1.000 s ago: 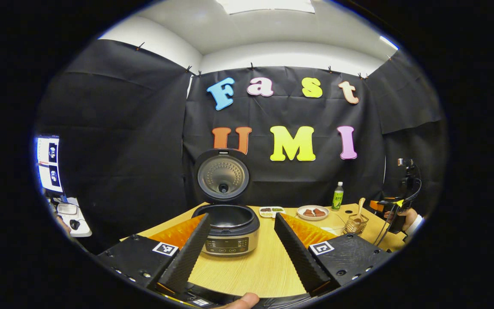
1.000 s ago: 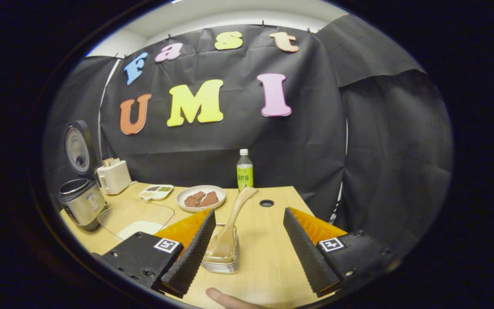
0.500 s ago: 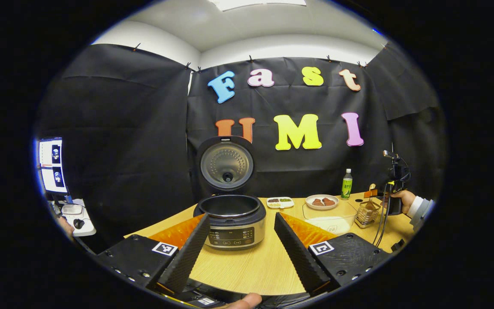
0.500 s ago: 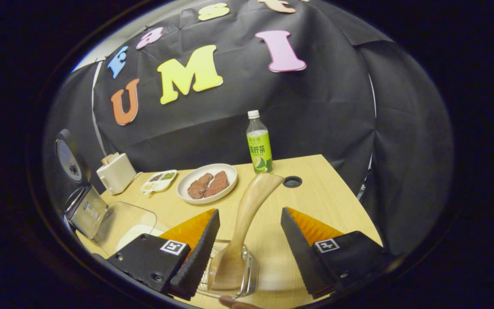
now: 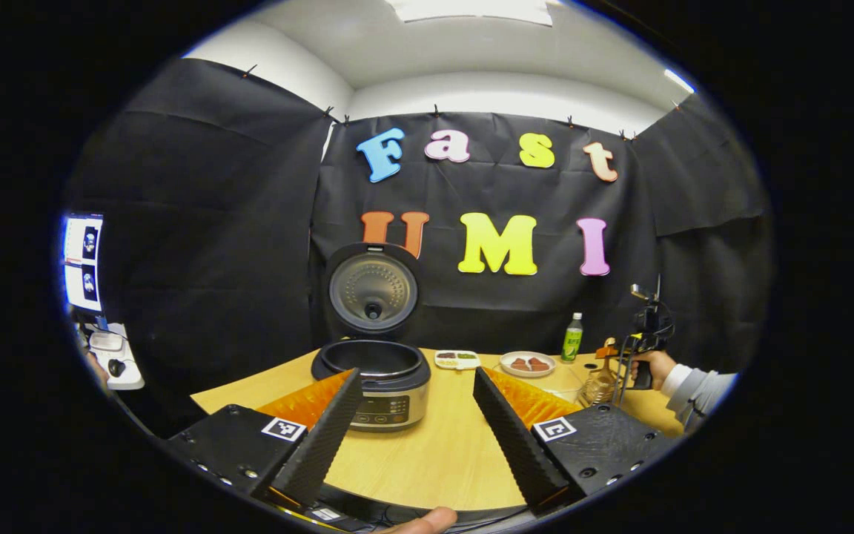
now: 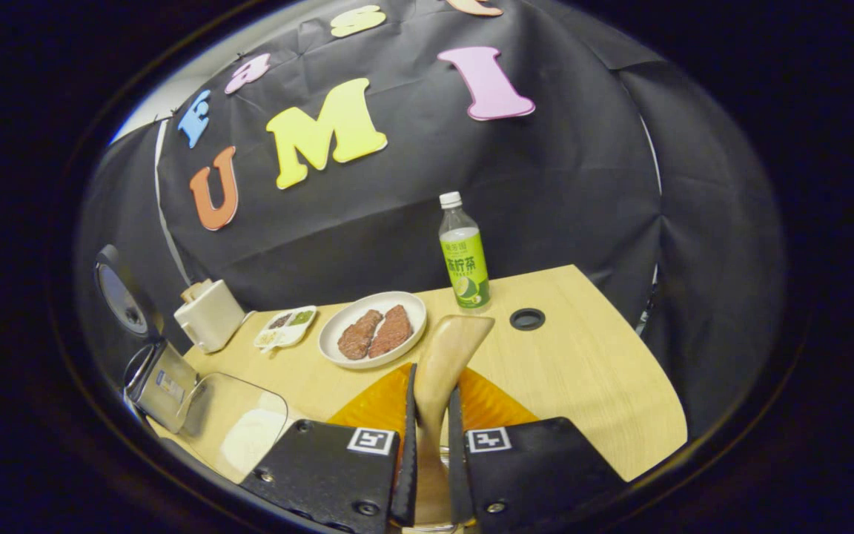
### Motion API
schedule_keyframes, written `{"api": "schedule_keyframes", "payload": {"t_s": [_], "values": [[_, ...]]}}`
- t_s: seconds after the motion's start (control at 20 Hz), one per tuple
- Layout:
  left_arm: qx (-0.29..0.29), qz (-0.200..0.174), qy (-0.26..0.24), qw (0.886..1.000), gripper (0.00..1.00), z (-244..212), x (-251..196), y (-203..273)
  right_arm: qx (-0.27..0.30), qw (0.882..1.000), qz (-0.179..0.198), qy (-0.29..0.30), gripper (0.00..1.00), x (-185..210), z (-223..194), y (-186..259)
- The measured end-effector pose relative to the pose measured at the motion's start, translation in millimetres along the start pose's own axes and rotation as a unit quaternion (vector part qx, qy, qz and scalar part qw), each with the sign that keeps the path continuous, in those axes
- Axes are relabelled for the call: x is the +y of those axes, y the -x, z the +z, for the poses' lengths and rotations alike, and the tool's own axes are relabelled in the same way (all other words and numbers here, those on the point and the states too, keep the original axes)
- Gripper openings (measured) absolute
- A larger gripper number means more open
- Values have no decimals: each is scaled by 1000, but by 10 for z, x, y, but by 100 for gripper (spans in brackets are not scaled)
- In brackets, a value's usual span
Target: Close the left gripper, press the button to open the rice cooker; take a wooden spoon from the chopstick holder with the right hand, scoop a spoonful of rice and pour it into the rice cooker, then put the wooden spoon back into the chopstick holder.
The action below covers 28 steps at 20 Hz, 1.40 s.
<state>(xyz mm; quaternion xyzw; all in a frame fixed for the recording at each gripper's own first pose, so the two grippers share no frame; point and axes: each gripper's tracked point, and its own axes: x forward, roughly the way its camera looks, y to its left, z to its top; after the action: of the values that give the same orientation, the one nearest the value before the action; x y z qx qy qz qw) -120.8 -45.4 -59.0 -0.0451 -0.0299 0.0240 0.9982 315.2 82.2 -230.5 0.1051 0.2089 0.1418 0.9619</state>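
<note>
The rice cooker (image 5: pixel 372 382) stands open on the wooden table, its lid (image 5: pixel 373 289) upright behind the pot. My left gripper (image 5: pixel 416 434) hovers in front of it, open, with nothing between its fingers. In the right gripper view, my right gripper (image 6: pixel 431 452) is shut on the handle of the wooden spoon (image 6: pixel 451 348), which rises between the fingers with its broad end up. Below the fingers the chopstick holder is mostly hidden. A glass bowl with white rice (image 6: pixel 238 430) sits to the left, next to the cooker (image 6: pixel 160 378). Far right in the left gripper view, a hand holds the right gripper (image 5: pixel 638 345) over the holder (image 5: pixel 599 386).
A white plate with two brown pieces (image 6: pixel 373 337), a small divided dish (image 6: pixel 286 326) and a green-labelled bottle (image 6: pixel 464 256) stand toward the back. A white appliance (image 6: pixel 208 315) sits beside the cooker. A round hole (image 6: pixel 527 319) is in the tabletop. A monitor (image 5: pixel 82 259) is far left.
My right gripper has gone from open to shut on the spoon handle. The left gripper has stayed open and drawn slightly back from the cooker.
</note>
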Motion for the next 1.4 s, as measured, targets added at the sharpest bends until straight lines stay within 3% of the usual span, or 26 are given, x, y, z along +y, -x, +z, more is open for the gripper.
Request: {"api": "schedule_keyframes", "payload": {"t_s": [0.15, 0.3, 0.45, 0.75, 1.05, 1.2, 1.4], "values": [[2, -42, 18, 999, 94, 34, -200, 61, -31, 999, -4, 32, 18, 127, 223, 343], [4, -71, -12, 997, 94, 28, -314, 175, -73, 996, -14, 53, 17, 259, 479, 631], [-10, -67, -37, 997, 94, 93, -261, 180, -110, 990, -36, 78, 15, 420, 714, 869], [-19, -55, -40, 997, 94, 176, -144, 315, -161, 981, -43, 96, 12, 1133, 907, 1078], [-19, -63, -31, 997, 94, 173, -157, 378, -167, 977, -42, 129, 15, 1817, 539, 793], [-32, -55, -14, 998, 94, 274, -50, 397, -147, 977, -40, 150, 14, 1990, 206, 572], [-22, -85, 5, 996, 94, 228, -91, 442, -122, 978, -57, 158, 14, 2007, -173, 274]]}}
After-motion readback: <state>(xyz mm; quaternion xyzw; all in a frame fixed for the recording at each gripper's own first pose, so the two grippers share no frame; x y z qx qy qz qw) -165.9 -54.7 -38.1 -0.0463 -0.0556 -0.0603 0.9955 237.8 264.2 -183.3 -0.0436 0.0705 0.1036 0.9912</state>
